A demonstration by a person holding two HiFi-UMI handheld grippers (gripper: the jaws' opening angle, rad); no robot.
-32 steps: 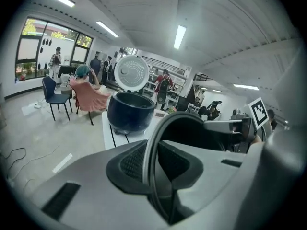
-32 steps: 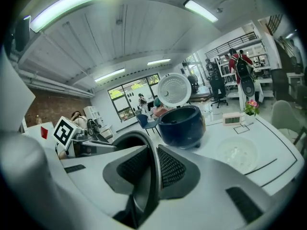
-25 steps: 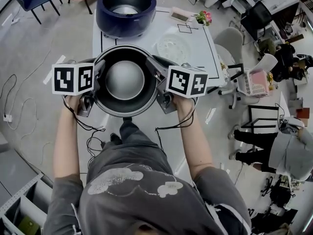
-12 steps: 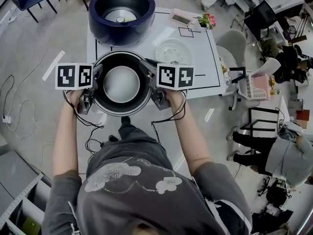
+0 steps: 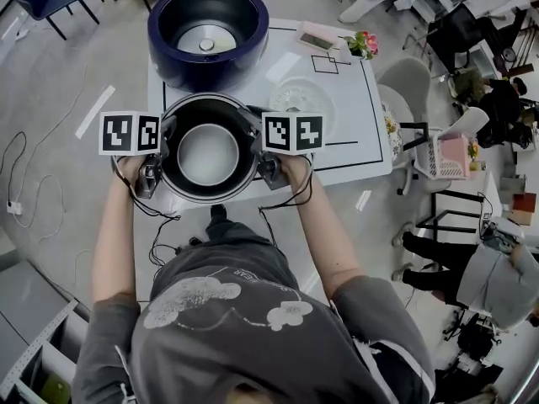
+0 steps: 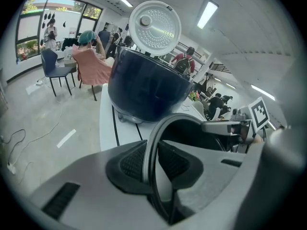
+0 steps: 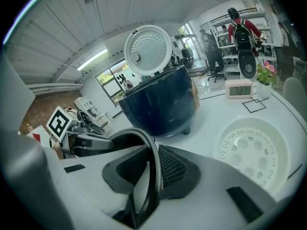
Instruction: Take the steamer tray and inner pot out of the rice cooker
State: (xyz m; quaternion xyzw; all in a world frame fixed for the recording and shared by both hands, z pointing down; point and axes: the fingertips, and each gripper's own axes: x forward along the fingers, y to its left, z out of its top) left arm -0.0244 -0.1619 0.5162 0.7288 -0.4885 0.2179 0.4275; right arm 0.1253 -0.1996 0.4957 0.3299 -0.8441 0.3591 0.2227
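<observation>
Inner pot (image 5: 208,154): out of the cooker, held by its rim between both grippers over the near part of the white table (image 5: 358,133); whether its base touches the table cannot be told.
Left gripper (image 6: 152,162): clenched on the pot's rim at 9 o'clock, with a ribbed pad pressing on each side of the rim.
Right gripper (image 7: 151,169): grasping the rim at 3 o'clock in the same way.
Rice cooker (image 5: 208,32): dark blue, at 12 o'clock from the pot on the table's far end, with its lid (image 6: 153,28) standing open and its heating plate (image 5: 207,40) showing.
Steamer tray (image 7: 252,152): white and perforated, flat on the table at 2 o'clock from the pot, near the right gripper.
</observation>
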